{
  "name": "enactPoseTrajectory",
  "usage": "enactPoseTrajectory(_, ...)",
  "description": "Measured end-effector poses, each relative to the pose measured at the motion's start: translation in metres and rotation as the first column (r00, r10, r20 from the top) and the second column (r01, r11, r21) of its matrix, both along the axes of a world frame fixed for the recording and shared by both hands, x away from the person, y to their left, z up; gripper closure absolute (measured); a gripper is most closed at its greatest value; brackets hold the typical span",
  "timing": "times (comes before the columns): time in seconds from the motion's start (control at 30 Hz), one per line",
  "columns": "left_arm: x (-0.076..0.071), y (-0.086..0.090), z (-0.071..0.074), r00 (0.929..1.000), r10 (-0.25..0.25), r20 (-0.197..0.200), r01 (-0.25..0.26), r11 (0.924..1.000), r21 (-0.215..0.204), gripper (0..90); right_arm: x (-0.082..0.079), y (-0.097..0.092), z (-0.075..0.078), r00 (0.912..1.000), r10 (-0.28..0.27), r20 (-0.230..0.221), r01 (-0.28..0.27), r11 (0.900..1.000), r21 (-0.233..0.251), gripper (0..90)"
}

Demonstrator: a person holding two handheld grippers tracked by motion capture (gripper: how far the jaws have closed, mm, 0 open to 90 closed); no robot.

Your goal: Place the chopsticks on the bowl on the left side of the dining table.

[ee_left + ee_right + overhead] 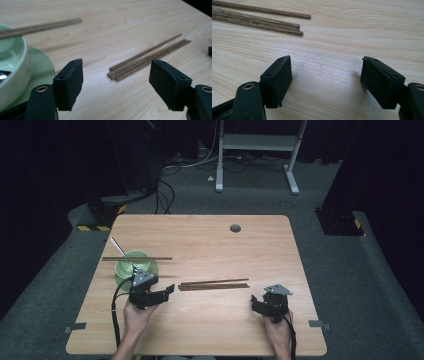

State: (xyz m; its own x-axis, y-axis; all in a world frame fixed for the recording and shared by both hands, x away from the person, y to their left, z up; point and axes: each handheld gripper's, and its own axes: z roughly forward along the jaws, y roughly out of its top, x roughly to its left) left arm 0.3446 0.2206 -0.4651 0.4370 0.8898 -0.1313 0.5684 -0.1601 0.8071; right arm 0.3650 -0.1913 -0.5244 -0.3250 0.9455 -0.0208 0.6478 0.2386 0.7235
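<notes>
Both tongs wide, empty. Left tongs point(167, 289) beside bowl point(136, 262), facing sticks point(214, 284); right tongs point(256, 303) just short. Likely approach stage; next: close on stick.

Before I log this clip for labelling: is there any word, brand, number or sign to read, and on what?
None: no readable text on the chopsticks, the green bowl, the table, the left gripper or the right gripper.
The yellow-black floor stripes bear no words.
</notes>
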Motion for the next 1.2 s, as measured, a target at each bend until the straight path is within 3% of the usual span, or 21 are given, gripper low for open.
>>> enactPoseTrajectory(0.33,-0.008,0.006,-0.037,0.9982,0.031,-0.052,-0.029,0.9990,0.035,26.9,0.000,0.000,0.000,1.0000,0.001,0.000,-0.001,1.0000,0.000,24.7)
enactPoseTrajectory(0.5,-0.009,0.008,-0.047,0.9965,0.050,-0.067,-0.047,0.9978,0.048,26.9,0.000,0.000,0.000,1.0000,0.001,0.000,-0.001,1.0000,0.000,24.7)
enactPoseTrajectory(0.83,-0.009,0.010,-0.059,0.9936,0.094,-0.063,-0.087,0.9904,0.107,26.9,0.000,0.000,0.000,1.0000,0.001,0.000,-0.001,1.0000,0.000,24.7)
enactPoseTrajectory(1.07,-0.010,0.011,-0.062,0.9923,0.111,-0.055,-0.104,0.9885,0.110,27.0,0.000,0.000,0.000,1.0000,0.001,0.000,-0.001,1.0000,0.000,24.7)
enactPoseTrajectory(1.1,-0.010,0.010,-0.063,0.9922,0.116,-0.045,-0.109,0.9849,0.134,27.0,0.000,0.000,0.000,1.0000,0.001,0.000,-0.001,1.0000,0.000,24.7)
enactPoseTrajectory(1.2,-0.011,0.008,-0.063,0.9905,0.132,-0.039,-0.124,0.9798,0.157,27.0,0.000,0.000,0.000,1.0000,0.001,0.000,-0.001,1.0000,0.000,24.7)
